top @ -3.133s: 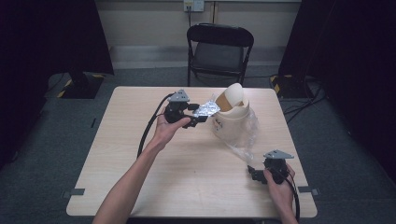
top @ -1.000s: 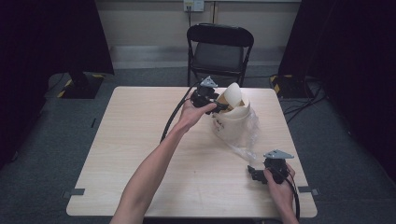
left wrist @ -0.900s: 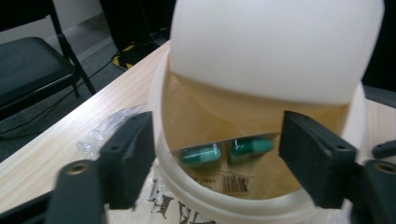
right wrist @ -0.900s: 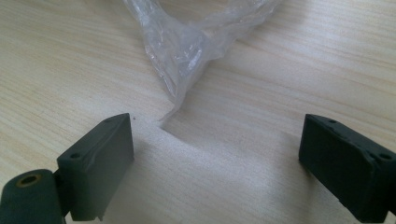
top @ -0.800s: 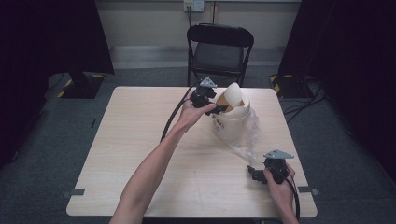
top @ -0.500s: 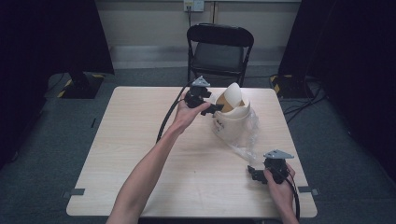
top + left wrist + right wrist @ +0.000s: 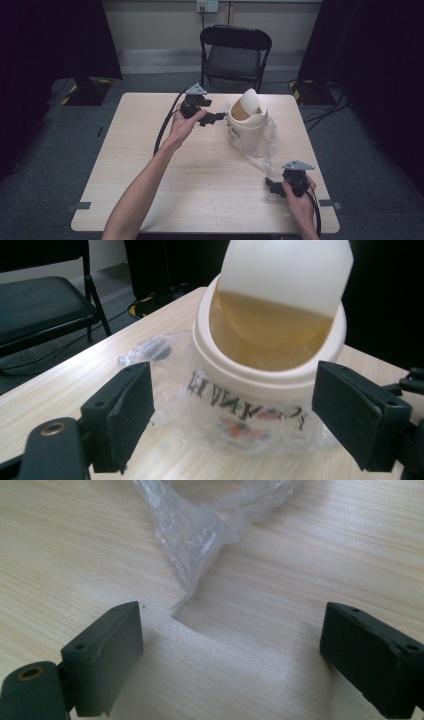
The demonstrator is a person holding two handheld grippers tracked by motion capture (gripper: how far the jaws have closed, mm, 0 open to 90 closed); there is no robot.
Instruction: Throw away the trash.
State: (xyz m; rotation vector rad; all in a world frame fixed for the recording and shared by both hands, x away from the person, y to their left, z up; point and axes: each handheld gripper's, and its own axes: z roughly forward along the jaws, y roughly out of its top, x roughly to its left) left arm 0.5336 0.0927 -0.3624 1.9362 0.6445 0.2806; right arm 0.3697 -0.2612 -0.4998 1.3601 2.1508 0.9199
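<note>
Hidden or unclear: the printed lettering on the bin's side reads through wrinkled plastic and appears upside down in the left gripper view; it cannot be made out. The bin's base is veiled by the plastic film.
Left claw (image 7: 216,119): held above the pale wooden tabletop (image 7: 150,165) just left of the bin, jaws spread wide and empty, aimed at the bin's side; in the left gripper view (image 7: 230,420) the bin sits between the two black pads, touching neither.
Black cable (image 7: 165,127): trails from the left claw down along the forearm.
Small cream plastic swing-lid bin (image 7: 247,125): stands upright toward the tabletop's far right part, long axis vertical. Its rounded flap (image 7: 250,101) is tipped up, so the opening faces the left claw; the tan inside shows in the left gripper view (image 7: 272,330).
Clear crinkled plastic bag (image 7: 260,155): wraps the bin's lower body and tapers in a tail toward the near right; in the right gripper view its twisted tip (image 7: 200,535) lies flat on the wood.
Right claw (image 7: 272,186): low over the near right part of the tabletop, jaws wide apart and holding nothing (image 7: 230,650); the bag's tip lies just ahead of the gap, apart from both pads.
Black folding chair (image 7: 235,52): beyond the far edge, facing the tabletop.
Count: two claws, one bin, one bag, one chair.
</note>
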